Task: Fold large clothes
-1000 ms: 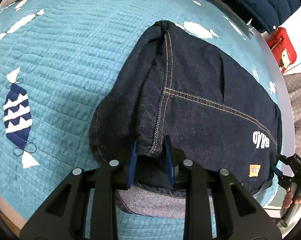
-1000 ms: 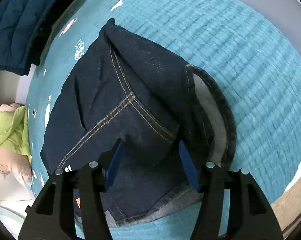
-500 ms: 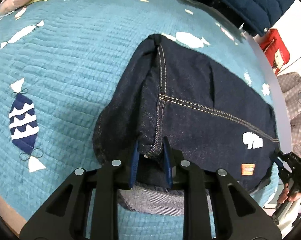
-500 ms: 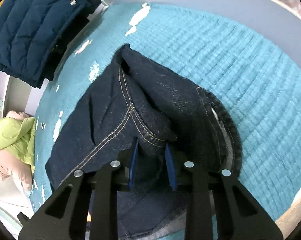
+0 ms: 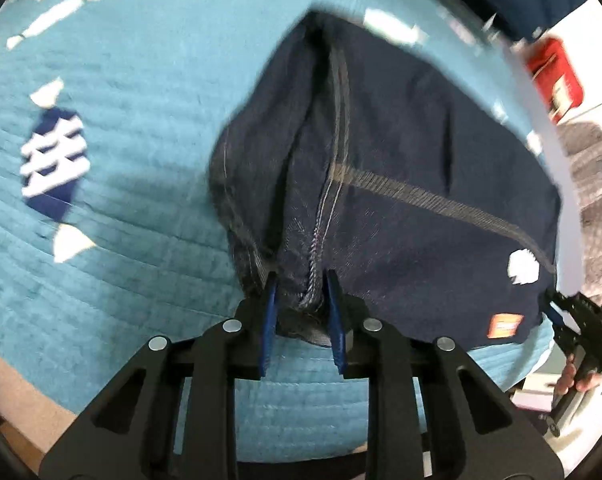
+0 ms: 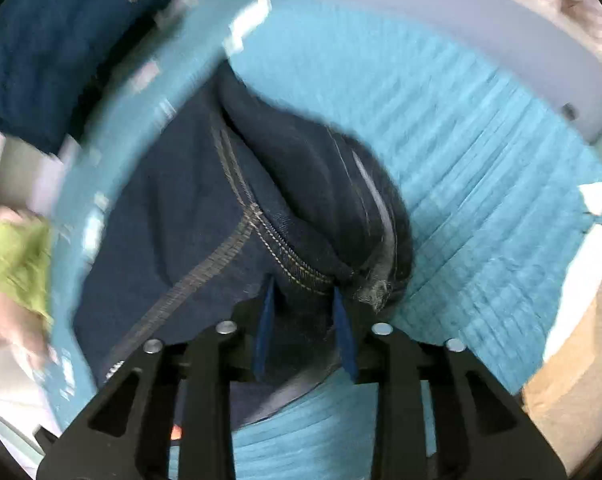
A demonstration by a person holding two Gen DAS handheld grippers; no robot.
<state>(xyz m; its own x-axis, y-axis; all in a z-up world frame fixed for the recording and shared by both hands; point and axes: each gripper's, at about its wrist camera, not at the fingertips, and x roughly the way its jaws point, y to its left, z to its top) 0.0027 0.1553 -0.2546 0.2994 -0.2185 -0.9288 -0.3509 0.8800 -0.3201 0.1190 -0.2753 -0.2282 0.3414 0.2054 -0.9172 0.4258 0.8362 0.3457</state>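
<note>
A dark denim garment (image 5: 421,152) with pale stitching, a white print and an orange tag lies folded on the teal quilt. My left gripper (image 5: 299,300) is shut on a bunched seam at its near edge. In the right wrist view the same denim garment (image 6: 173,216) has a thick fold between the blue pads of my right gripper (image 6: 303,312). Those jaws are opening slightly while the pads still touch the cloth. The right gripper (image 5: 551,308) and a person's hand also show at the left wrist view's right edge.
The teal quilted bedspread (image 5: 141,160) carries white and navy candy patches. A navy padded jacket (image 6: 49,40) lies at the far side, a green cushion (image 6: 13,256) to the left. A red item (image 5: 553,76) stands beyond the bed. Its near edge and the floor (image 6: 573,360) are close.
The right gripper, open over the denim a second ago, has closed on a fold. Both grippers have drawn the garment's near edge toward the bed's front edge; the views are now motion-blurred.
</note>
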